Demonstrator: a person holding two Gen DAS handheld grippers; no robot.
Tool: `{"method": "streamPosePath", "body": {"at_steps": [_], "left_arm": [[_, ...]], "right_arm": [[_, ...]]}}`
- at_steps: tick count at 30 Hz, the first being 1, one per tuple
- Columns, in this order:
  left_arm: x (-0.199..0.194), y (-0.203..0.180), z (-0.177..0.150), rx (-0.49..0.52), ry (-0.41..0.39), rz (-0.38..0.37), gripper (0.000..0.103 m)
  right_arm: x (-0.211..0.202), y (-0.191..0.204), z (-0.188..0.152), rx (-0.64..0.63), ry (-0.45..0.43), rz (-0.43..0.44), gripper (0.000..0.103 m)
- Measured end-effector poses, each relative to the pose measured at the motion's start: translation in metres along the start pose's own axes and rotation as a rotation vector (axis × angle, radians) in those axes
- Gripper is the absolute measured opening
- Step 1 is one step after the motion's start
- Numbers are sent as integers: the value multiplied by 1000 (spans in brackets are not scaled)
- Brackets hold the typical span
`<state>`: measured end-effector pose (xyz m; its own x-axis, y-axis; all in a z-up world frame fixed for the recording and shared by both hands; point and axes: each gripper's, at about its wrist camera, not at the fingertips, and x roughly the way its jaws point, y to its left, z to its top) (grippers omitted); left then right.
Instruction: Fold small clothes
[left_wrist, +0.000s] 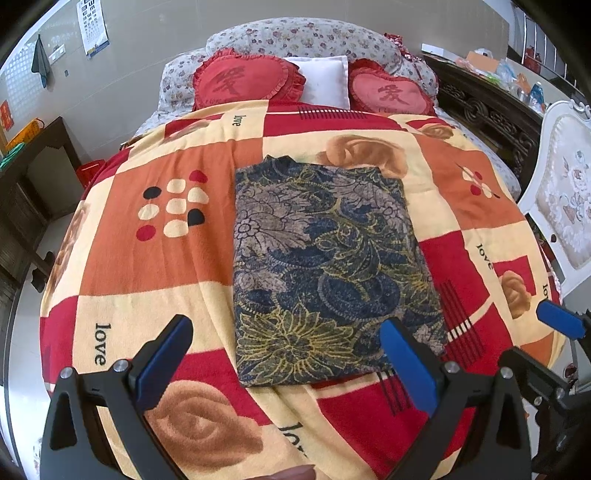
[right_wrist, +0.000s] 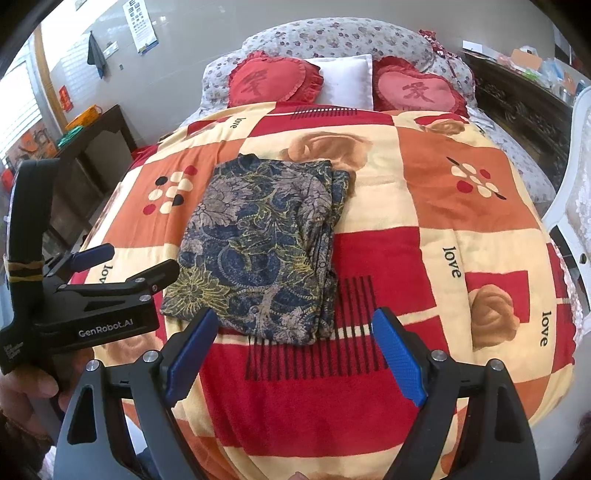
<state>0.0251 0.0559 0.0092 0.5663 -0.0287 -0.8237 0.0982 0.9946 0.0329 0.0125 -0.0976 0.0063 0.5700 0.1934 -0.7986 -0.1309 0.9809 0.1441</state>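
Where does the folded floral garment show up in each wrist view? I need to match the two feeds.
Left wrist: folded floral garment lies centre, slightly right, between the open fingers.
Right wrist: the garment lies left of centre, beyond the left finger.
Shared landmark: white pillow between two red heart cushions.

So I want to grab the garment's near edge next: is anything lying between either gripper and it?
Nothing visible. The folded patterned garment lies alone on the blanket; left gripper and right gripper are open just before its near edge.
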Motion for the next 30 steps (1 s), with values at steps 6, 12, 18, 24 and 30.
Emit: {"method": "streamPosePath", "body": {"at_steps": [6,12,18,24,30], "left_arm": [[0,-2,3,2,0,-3,103],[2,-3,4,-2,4,-4,103],[3,-3,4,0,4,-4,103],[3,-4,5,-1,4,-4,103],[3,-4,5,1,4,-5,103]], "right_arm": [[-1,2,1,-8,-2,8,92],[-2,2,2,-14,-2,10,92],[-2,3,2,-12,-5,9,92],[-1,3,3,-14,-4,12,92],[-1,3,4,-14,-6,13,92]]}}
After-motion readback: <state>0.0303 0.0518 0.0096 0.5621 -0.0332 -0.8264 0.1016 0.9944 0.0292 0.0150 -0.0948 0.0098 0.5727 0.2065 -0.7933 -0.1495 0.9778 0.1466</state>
